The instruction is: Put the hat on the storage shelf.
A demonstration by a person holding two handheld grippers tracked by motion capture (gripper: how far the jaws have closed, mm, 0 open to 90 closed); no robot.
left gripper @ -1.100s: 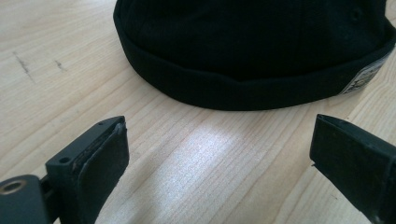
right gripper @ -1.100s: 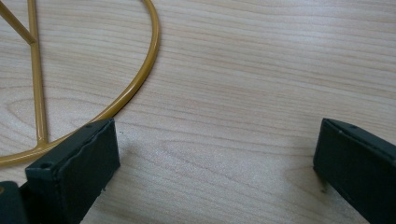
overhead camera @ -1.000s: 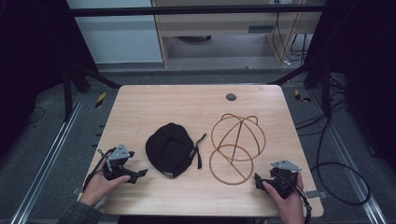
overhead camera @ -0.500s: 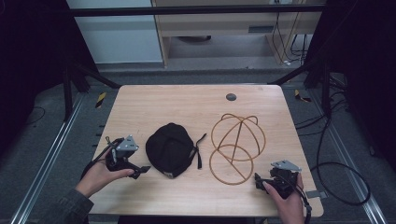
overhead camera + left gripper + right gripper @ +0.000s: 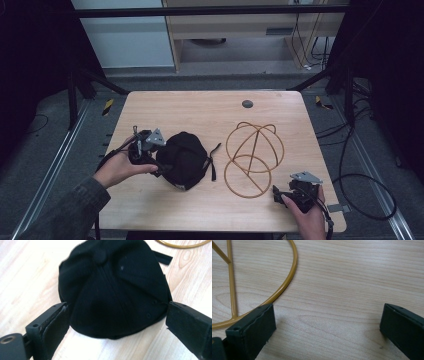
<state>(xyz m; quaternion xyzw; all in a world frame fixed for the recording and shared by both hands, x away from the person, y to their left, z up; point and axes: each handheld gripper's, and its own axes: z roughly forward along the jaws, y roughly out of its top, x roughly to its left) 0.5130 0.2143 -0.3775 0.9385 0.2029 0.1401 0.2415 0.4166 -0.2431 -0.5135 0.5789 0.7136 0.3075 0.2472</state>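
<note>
My left gripper [image 5: 159, 167] has just moved up to the black cap [image 5: 186, 159] in the middle of the surface [image 5: 200, 112], jaws wide apart around it. I think I grab next. My right gripper [image 5: 280, 195] waits, jaws apart.

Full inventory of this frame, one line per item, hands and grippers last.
table: 1, light wood, centre of the high view
cap: 1, black, left half of table
wire stand: 1, gold-brown, right of cap
round insert: 1, dark grey, far table edge
left gripper: 1, black, jaws open on either side of the cap
right gripper: 1, black, jaws open, near right corner by the stand
hands: 2, one on each gripper
</note>
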